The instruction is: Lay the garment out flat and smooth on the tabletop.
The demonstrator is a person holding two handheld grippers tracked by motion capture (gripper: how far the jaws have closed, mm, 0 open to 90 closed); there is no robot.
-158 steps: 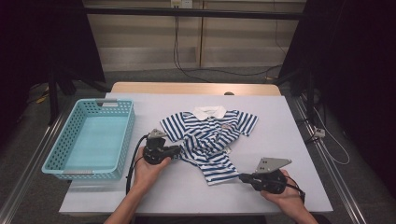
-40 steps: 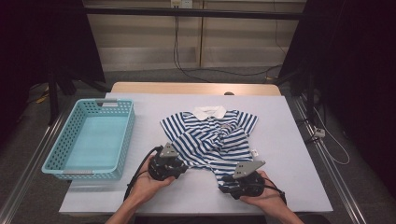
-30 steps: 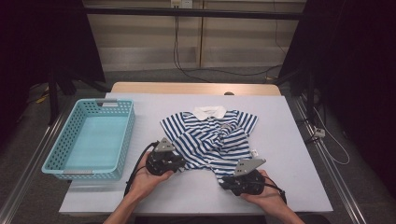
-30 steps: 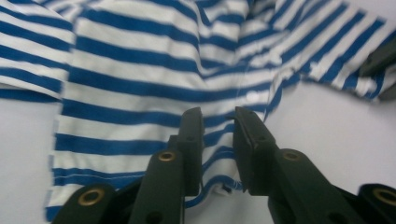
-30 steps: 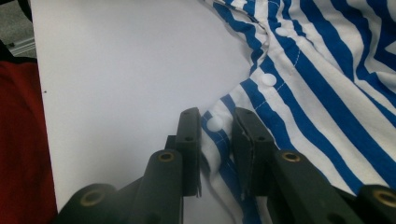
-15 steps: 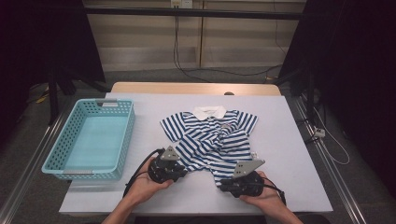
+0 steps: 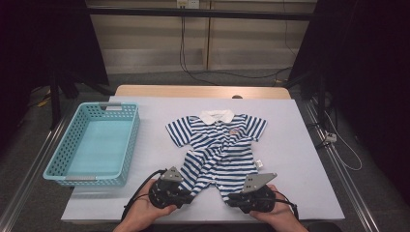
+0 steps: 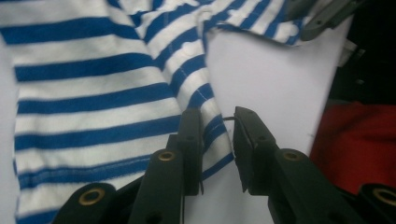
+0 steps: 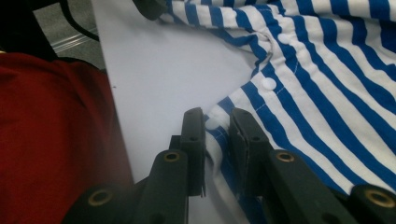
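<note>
High view: striped romper [image 7: 217,145] lies spread on the table [image 7: 300,159], leg ends nearest both tongs.
Left gripper [image 8: 217,140]: jaws narrowly apart around a leg hem, having just eased wider; grip looks loose.
Right gripper [image 9: 217,140]: jaws pinched on the other leg's snap edge.
Basket [image 7: 94,145]: beyond the left gripper, nothing in it.
Progress: early, by my reading; garment flattened, folding or binning not yet done.

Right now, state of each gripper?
Left gripper: hem of the striped romper between its fingers, grip unclear.
Right gripper: shut on the romper's snap edge.
</note>
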